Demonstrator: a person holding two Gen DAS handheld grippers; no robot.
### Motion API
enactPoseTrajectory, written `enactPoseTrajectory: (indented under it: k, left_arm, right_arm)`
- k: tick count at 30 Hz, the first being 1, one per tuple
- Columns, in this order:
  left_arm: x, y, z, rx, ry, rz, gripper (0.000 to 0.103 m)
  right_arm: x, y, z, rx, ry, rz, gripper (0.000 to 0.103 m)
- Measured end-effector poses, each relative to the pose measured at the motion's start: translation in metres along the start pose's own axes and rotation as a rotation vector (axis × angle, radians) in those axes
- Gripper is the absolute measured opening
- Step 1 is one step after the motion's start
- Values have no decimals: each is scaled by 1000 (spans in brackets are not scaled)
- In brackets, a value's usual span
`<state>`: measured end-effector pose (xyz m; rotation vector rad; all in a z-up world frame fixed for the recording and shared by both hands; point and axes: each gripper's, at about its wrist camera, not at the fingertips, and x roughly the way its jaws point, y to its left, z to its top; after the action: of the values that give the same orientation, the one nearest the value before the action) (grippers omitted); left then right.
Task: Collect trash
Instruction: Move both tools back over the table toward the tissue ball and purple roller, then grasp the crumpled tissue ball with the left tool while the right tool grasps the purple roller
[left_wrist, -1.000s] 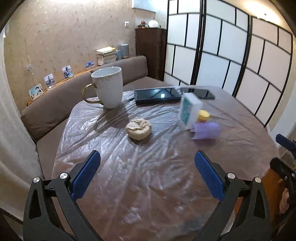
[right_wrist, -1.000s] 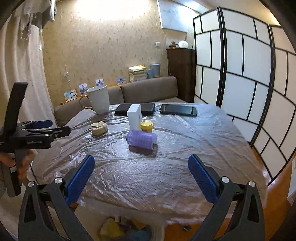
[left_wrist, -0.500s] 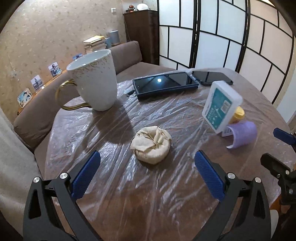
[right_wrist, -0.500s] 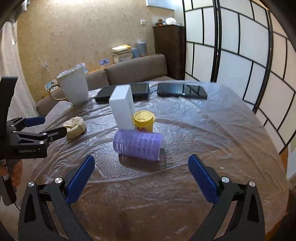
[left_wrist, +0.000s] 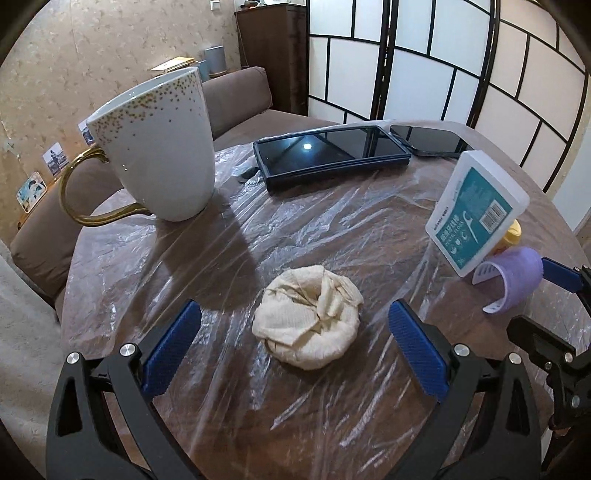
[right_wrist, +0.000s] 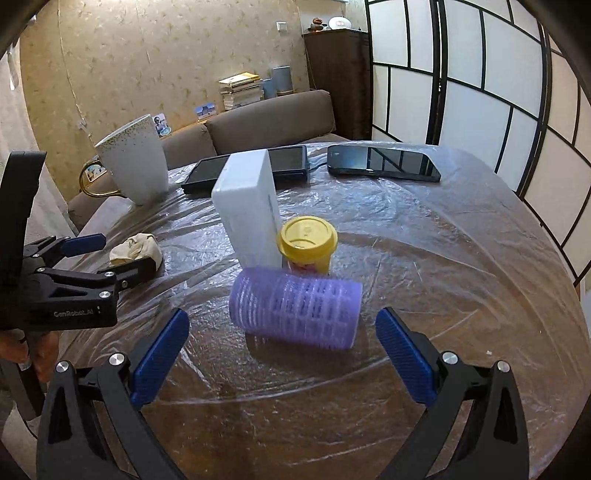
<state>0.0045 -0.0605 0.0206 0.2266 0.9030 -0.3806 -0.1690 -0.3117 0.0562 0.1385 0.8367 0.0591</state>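
A crumpled beige paper wad (left_wrist: 308, 319) lies on the plastic-covered table, right in front of my left gripper (left_wrist: 293, 349), which is open with the wad almost between its blue pads. The wad also shows in the right wrist view (right_wrist: 135, 249), with the left gripper (right_wrist: 114, 254) around it. My right gripper (right_wrist: 282, 358) is open and empty, just short of a purple hair roller (right_wrist: 295, 308) lying on its side. The roller also shows in the left wrist view (left_wrist: 511, 280).
A white mug with a gold handle (left_wrist: 159, 147), a tablet (left_wrist: 330, 151) and a phone (right_wrist: 384, 162) lie at the far side. A white dental floss box (right_wrist: 251, 212) and a small yellow-lidded tub (right_wrist: 308, 243) stand behind the roller. A sofa (right_wrist: 266, 122) is beyond the table (right_wrist: 461, 258).
Both grippers have moved forward over the table. The left one has closed in on the paper wad, the right one on the purple roller. Both stay open.
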Motion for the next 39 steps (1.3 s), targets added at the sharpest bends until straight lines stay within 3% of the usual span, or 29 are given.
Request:
enactPoseTrajectory:
  k: [6, 15, 26, 30, 36, 39]
  left_arm:
    - [9, 0, 2, 6, 8, 0, 102]
    - [17, 5, 2, 0, 23, -6, 86]
    - [17, 3, -2, 2, 24, -31, 84]
    - [15, 2, -4, -1, 22, -43, 77]
    - [12, 0, -5, 2, 15, -45, 63]
    - [10, -1, -5, 3, 10, -47, 52]
  right_arm:
    - [8, 0, 4, 13, 12, -4, 99]
    - [16, 1, 7, 22, 27, -6, 99]
    - [25, -2, 9, 51, 46, -3, 99]
    - [26, -1, 10, 52, 46, -2, 98]
    - [23, -3, 11, 55, 32, -23, 77]
    - [21, -7, 10, 68, 31, -17, 76]
